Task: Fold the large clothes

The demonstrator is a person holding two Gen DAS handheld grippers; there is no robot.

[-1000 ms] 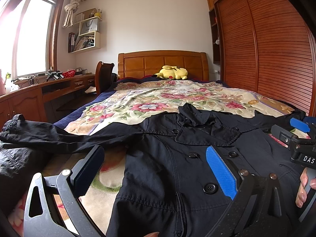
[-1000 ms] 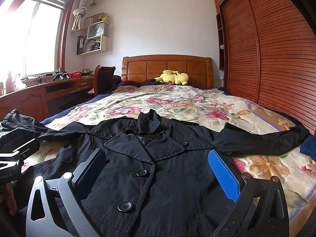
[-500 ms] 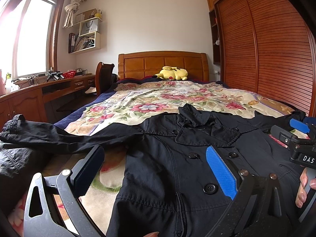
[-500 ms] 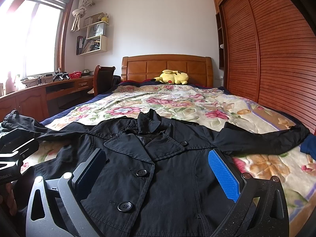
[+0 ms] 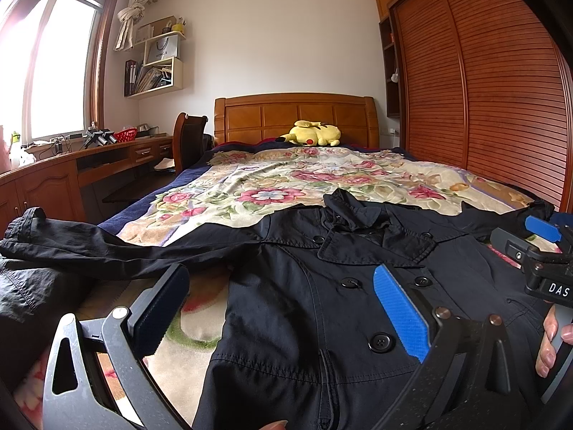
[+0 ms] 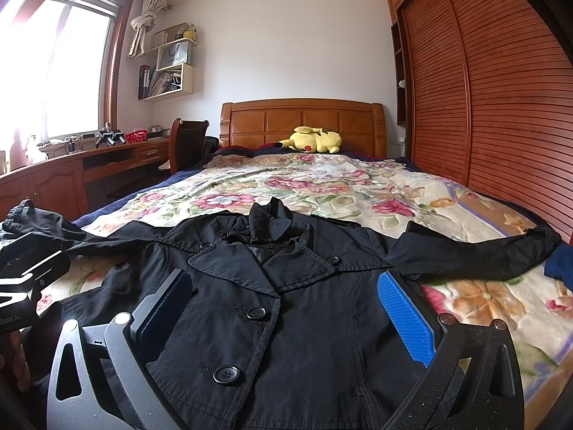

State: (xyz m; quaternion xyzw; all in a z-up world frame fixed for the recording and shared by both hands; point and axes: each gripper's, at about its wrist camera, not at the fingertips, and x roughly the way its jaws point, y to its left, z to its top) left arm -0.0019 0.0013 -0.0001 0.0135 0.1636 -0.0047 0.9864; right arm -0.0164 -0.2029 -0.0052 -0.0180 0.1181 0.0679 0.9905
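Observation:
A black double-breasted coat [image 5: 322,304] lies front up on the bed, collar toward the headboard, both sleeves spread out; it also shows in the right wrist view [image 6: 286,304]. Its left sleeve [image 5: 107,251] reaches over the bed's left edge. Its right sleeve [image 6: 476,254] lies across the quilt. My left gripper [image 5: 283,308] is open and empty above the coat's left front. My right gripper [image 6: 286,308] is open and empty above the coat's chest. The right gripper also shows at the right edge of the left wrist view [image 5: 537,251].
A floral quilt [image 6: 304,186] covers the bed. A yellow plush toy [image 6: 315,139] lies by the wooden headboard [image 6: 304,122]. A desk [image 5: 71,168] and chair [image 5: 188,139] stand left. A slatted wardrobe [image 6: 483,107] lines the right. Blue cloth [image 6: 558,265] lies at the right.

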